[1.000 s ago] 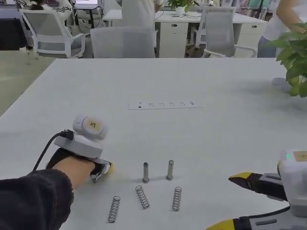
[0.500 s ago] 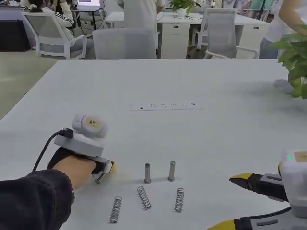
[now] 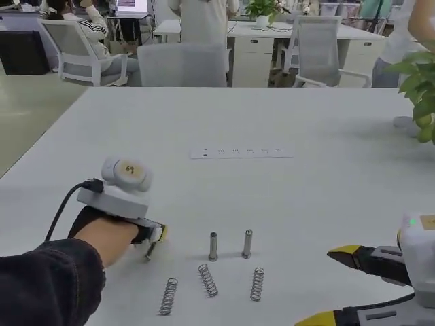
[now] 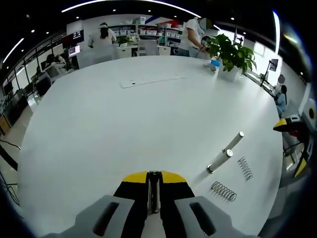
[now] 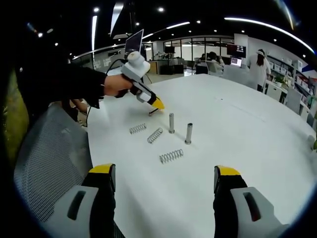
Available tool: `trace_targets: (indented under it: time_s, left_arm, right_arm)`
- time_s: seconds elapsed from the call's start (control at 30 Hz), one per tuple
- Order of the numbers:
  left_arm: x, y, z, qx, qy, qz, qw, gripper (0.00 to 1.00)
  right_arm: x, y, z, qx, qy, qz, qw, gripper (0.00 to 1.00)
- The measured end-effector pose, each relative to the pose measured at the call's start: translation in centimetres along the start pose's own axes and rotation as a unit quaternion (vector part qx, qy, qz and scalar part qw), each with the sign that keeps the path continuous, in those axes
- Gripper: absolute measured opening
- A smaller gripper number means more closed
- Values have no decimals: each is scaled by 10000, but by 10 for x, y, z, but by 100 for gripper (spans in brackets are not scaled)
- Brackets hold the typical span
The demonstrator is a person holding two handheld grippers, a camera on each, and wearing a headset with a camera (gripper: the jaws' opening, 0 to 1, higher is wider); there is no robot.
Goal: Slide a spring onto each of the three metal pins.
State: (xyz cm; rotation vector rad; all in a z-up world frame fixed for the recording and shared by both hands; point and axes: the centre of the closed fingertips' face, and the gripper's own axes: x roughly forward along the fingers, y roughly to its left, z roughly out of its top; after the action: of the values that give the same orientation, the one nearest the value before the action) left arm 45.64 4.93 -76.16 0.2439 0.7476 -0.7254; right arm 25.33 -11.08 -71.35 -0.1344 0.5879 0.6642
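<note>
Two metal pins (image 3: 213, 246) (image 3: 247, 243) stand upright on the white table (image 3: 272, 197). In front of them lie three springs (image 3: 168, 296) (image 3: 208, 280) (image 3: 257, 283). Left of the pins, my left gripper (image 3: 155, 236) is shut on a third metal pin (image 3: 148, 252), tilted down close to the table; that pin (image 4: 154, 191) sits between the jaws. The standing pins (image 4: 233, 143) (image 4: 218, 161) and two springs (image 4: 244, 167) (image 4: 223, 191) lie to its right. My right gripper (image 3: 316, 288) is open at the lower right, apart from the springs (image 5: 171, 156).
A flush power strip (image 3: 241, 152) lies in the middle of the table. A potted plant (image 3: 421, 95) stands at the right edge. Office chairs (image 3: 180, 64) and people are beyond the far edge. Bare table lies between the pins and the strip.
The head camera has shifted slightly. The left gripper has edged a little to the right with the pin. The right gripper has stayed put.
</note>
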Motion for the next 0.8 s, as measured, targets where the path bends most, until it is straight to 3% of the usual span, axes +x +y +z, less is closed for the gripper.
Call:
trace_targets:
  time_s: [0.8]
  left_arm:
    - [-21,-3,3,-48,-320,-81,9994,0]
  right_arm:
    - [-2,6,10,-157,5,-12,9999,81]
